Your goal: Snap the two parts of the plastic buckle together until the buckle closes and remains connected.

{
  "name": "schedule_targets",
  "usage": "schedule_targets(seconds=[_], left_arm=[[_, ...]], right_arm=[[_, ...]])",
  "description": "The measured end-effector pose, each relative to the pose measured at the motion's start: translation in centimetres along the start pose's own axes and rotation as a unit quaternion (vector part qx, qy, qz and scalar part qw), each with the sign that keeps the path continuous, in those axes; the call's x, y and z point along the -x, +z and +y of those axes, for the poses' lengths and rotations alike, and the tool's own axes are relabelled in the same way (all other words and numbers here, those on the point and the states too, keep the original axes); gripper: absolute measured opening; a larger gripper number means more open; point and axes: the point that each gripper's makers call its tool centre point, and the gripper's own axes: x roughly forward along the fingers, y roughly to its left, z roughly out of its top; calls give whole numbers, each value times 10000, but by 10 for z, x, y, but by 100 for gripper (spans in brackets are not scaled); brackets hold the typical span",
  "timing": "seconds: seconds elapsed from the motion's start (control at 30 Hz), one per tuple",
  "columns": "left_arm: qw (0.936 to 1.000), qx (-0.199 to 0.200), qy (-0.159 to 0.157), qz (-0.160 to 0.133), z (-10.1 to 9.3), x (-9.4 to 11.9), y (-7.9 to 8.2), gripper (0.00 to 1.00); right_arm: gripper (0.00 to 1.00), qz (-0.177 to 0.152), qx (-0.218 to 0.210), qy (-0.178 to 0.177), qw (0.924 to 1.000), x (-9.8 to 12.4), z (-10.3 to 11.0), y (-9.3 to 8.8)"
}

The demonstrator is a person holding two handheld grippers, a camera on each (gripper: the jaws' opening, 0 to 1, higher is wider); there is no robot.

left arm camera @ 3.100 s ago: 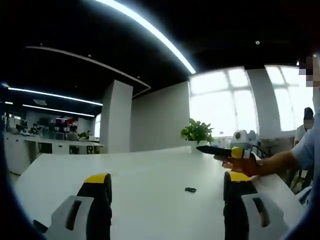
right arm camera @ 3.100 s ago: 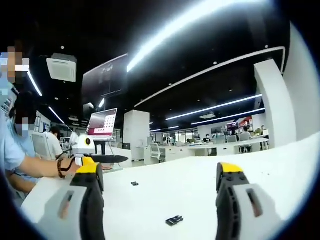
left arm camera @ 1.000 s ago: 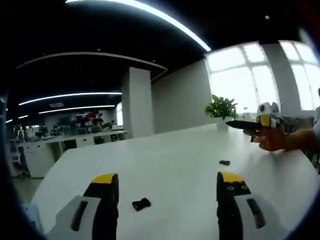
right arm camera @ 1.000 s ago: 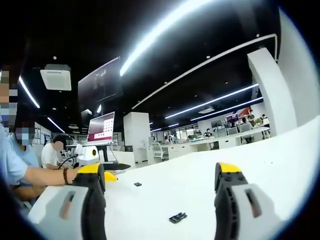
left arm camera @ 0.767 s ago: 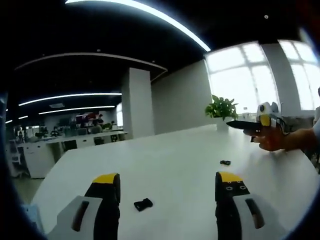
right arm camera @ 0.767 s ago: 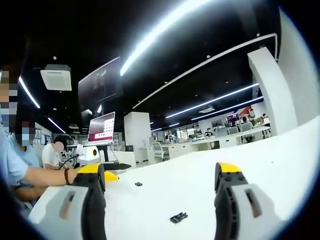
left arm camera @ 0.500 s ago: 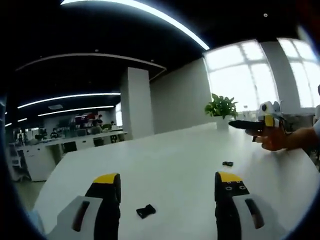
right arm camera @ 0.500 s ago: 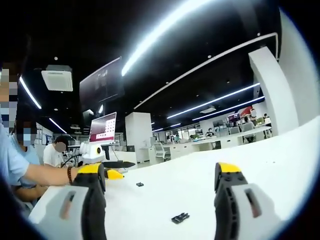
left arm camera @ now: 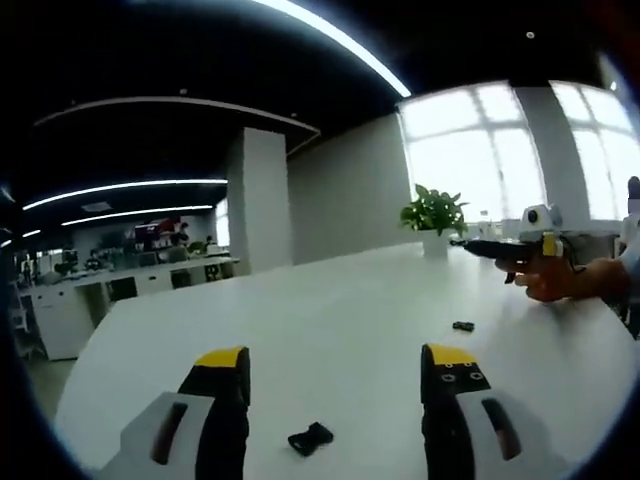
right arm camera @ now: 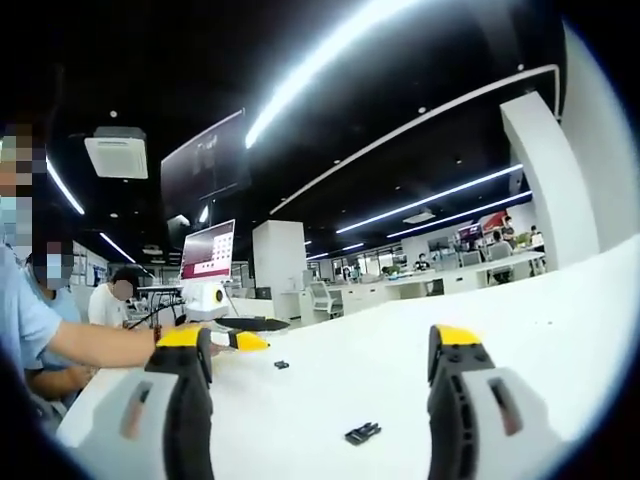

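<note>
Jaws of left gripper [left arm camera: 335,425] spread wide, empty; same for right gripper [right arm camera: 325,425]. Small black plastic buckle half [left arm camera: 311,438] flat on white counter [left arm camera: 330,310], between left jaws; second black buckle half [left arm camera: 463,326] well apart. Likely light, stiff, slick: best pinched across flat sides.

Left gripper view low over the white table [left arm camera: 330,320], facing the potted plant [left arm camera: 433,212] and windows, right gripper view low over that table [right arm camera: 330,390], facing the monitor [right arm camera: 208,250], both sharing the tabletop and its two buckle pieces
</note>
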Motion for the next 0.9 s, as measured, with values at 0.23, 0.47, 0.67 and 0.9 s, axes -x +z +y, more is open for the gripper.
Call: schedule_targets(seconds=[0.23,0.47,0.67,0.9], left_arm=[[9965,-410,-81,721,4,4,-34,69],[9927,-328,-158,1147,-3,4,-52,68],[9914,-256,-92,1279,-10,5,-58,68],[9912,-201,-160,1296,-14,13,-59,65]], right_arm=[[88,-79,-34,19,10000,0,0,3],[88,8,3,14,10000,0,1,-2],[87,-28,-37,-37,10000,2,-4,1],[86,49,-123,-53,9999,2,-6,-4]])
